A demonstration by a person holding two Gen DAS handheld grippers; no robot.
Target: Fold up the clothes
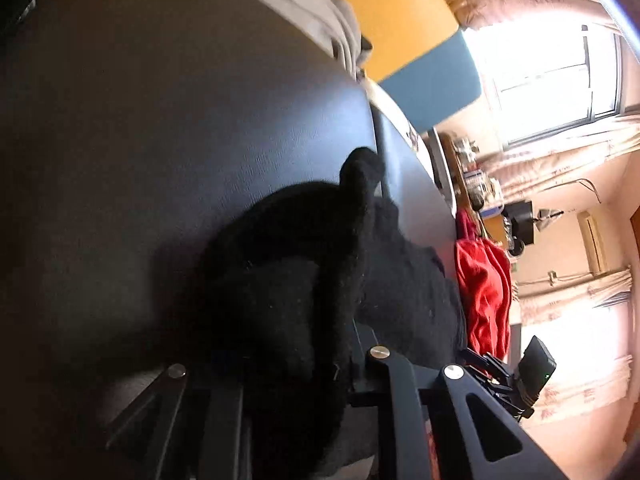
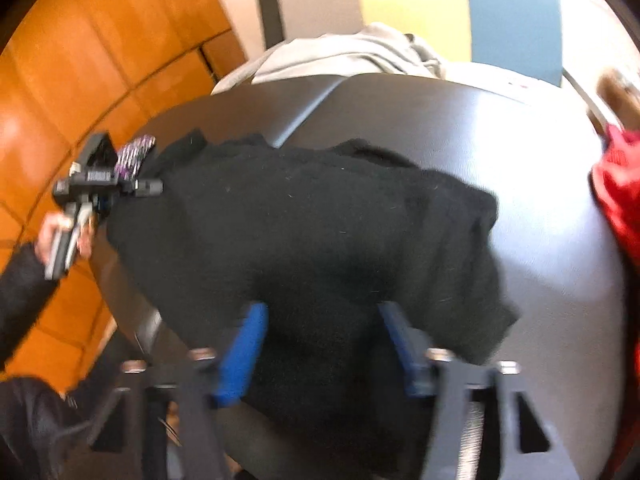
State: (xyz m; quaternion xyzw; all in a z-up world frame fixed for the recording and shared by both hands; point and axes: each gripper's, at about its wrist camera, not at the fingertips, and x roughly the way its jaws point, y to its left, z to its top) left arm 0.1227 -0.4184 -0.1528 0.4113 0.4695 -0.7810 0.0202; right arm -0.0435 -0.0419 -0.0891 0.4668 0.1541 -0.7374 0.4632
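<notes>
Lying bunched between the right tongs (image 2: 320, 344), the black garment (image 2: 304, 220).

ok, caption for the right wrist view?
Right gripper, jaws open, over a black garment on the dark table; left gripper at its far edge.

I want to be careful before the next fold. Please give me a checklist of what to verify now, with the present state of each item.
1. Left gripper at the edge of the black garment: ok; firm grip: cannot tell.
2. Right gripper open, blue fingers astride the cloth: ok.
3. Garment lies flat: not ok, it is bunched.
4. Red garment apart from the black one: ok.
5. Grey garment apart at the far edge of the dark table: ok.
</notes>
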